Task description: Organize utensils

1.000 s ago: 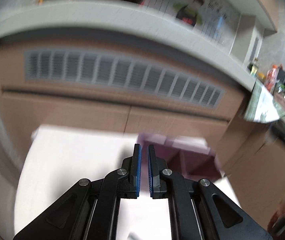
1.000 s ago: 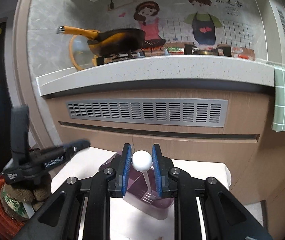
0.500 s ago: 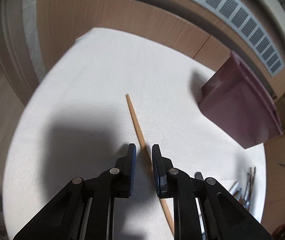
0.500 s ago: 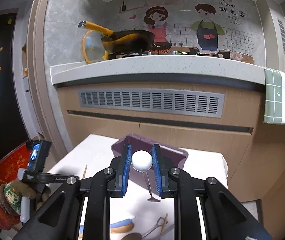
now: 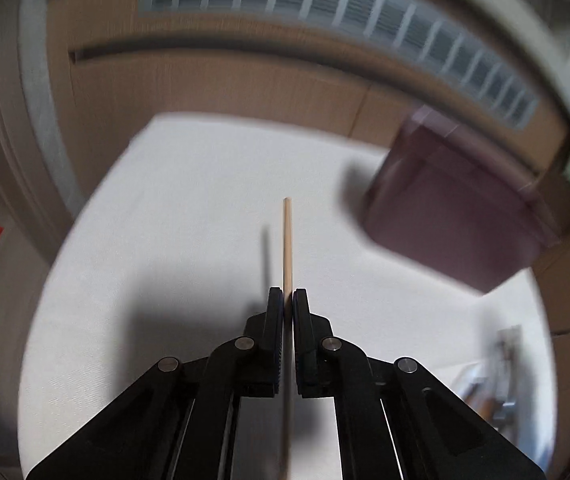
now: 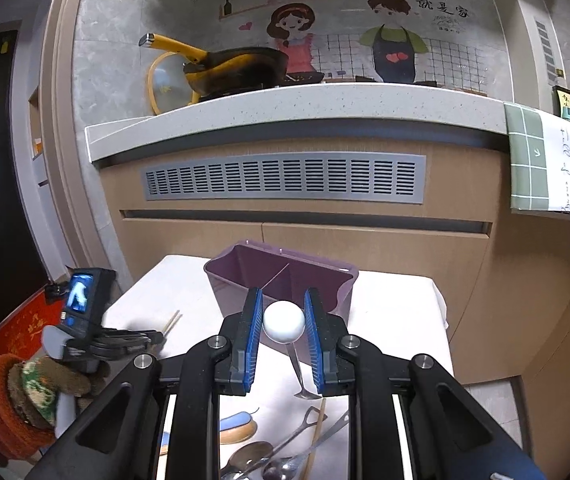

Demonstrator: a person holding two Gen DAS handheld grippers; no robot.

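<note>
The left gripper (image 5: 288,300) is now closed on a wooden chopstick (image 5: 287,240), which half a second earlier lay slanted on the worktop (image 5: 189,200) between jaws set apart; it now runs straight out ahead between the pads. The right gripper (image 6: 283,322) is held part-open on the white ball end (image 6: 284,321) of a metal utensil, as before, while the purple organizer bin (image 6: 245,280) has drawn closer beneath it. The bin stands at the worktop's far edge, just short of the cabinet front (image 6: 365,248). Broad bare cloth is left free to the bin's left. Spoons (image 6: 253,454) and another chopstick (image 6: 317,432) are piled at the near edge.
</note>
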